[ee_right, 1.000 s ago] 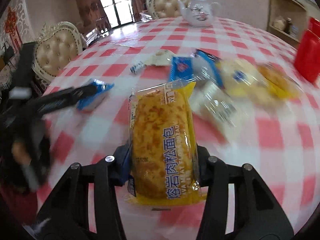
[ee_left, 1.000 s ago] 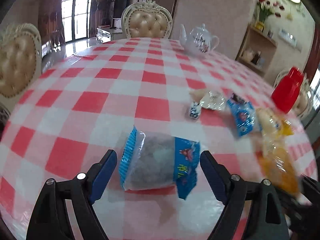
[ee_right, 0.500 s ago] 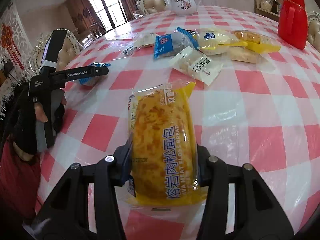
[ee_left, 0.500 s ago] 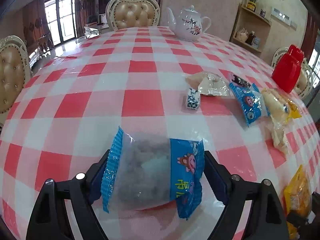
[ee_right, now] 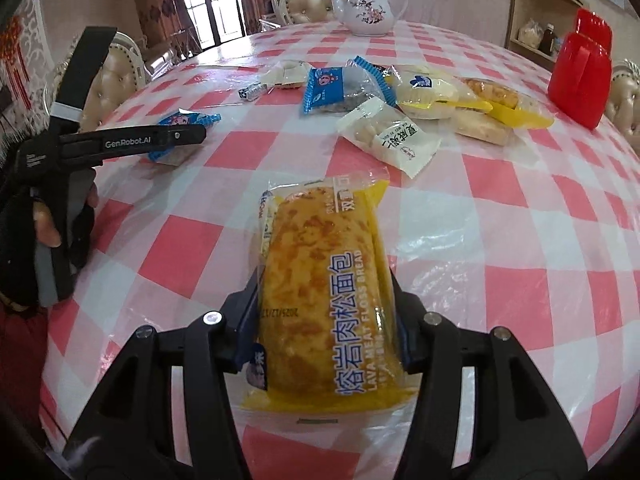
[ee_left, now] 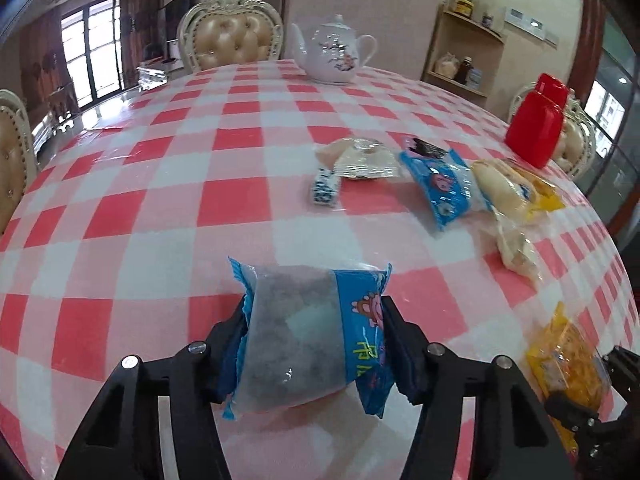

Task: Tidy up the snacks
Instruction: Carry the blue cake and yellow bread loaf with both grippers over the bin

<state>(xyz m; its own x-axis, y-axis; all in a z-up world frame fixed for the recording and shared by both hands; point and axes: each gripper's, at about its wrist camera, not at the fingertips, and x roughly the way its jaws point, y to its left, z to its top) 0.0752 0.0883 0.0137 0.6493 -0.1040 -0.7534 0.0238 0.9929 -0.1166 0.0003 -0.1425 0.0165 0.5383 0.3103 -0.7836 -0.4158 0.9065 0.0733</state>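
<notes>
Here the left gripper (ee_left: 312,332) had just closed its jaws onto the blue pack (ee_left: 308,332); the right gripper (ee_right: 326,320), jaws easing apart, still pinched the bread (ee_right: 324,292) above the table (ee_right: 520,240).

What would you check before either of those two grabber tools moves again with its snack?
1. Left gripper on the blue snack packet: its jaws have just been closing and both pads now press the wrapper. Ok.
2. Right gripper on the yellow meat floss bread: the packet sits between the pads, but the jaws have just been opening a little. Cannot tell whether the grip is firm.
3. Is either packet lifted off the checked tablecloth? Cannot tell.
4. Space between the two tools: apart in the right wrist view. Ok.
5. Other snacks, including the white packet, lie clear of both held packets. Ok.
6. Red container and teapot: far off. Ok.
</notes>
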